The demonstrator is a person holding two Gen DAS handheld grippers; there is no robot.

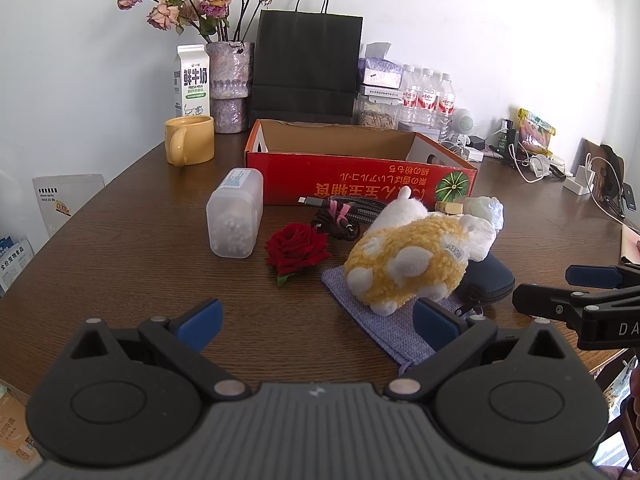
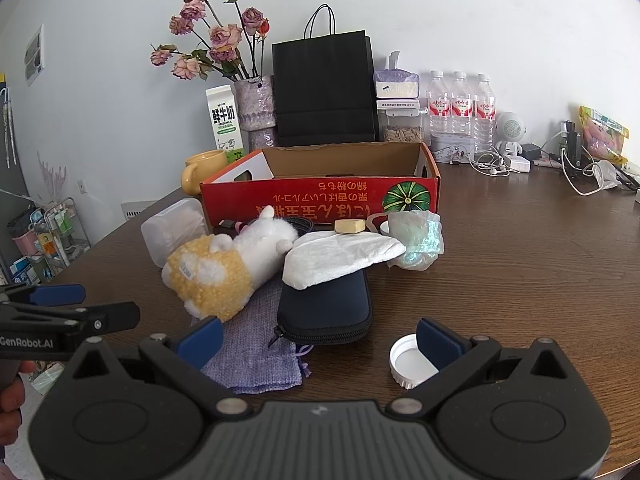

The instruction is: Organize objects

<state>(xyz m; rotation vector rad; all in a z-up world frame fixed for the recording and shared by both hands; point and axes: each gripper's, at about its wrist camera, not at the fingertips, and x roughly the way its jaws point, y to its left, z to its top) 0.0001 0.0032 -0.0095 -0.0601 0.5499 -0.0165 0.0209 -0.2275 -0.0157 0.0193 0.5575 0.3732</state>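
A red cardboard box [image 1: 360,178] [image 2: 320,196] stands open at mid-table. In front of it lie a yellow-and-white plush toy [image 1: 408,260] [image 2: 216,276], a red rose [image 1: 298,248], a clear swab container [image 1: 234,212], coiled cables [image 1: 340,212], a purple fabric pouch [image 1: 380,320] [image 2: 256,356], a dark zip case [image 2: 324,312], a white folded wipe [image 2: 340,256] and a white lid [image 2: 408,360]. My left gripper [image 1: 318,326] is open, short of the plush and pouch. My right gripper [image 2: 319,340] is open before the zip case, one finger beside the lid.
Along the wall stand a yellow mug [image 1: 190,140], a milk carton [image 1: 192,82], a vase of dried roses [image 1: 230,86], a black paper bag [image 1: 306,66] and water bottles [image 2: 460,108]. Chargers and cables [image 2: 580,172] clutter the far right. The table edge curves at the left.
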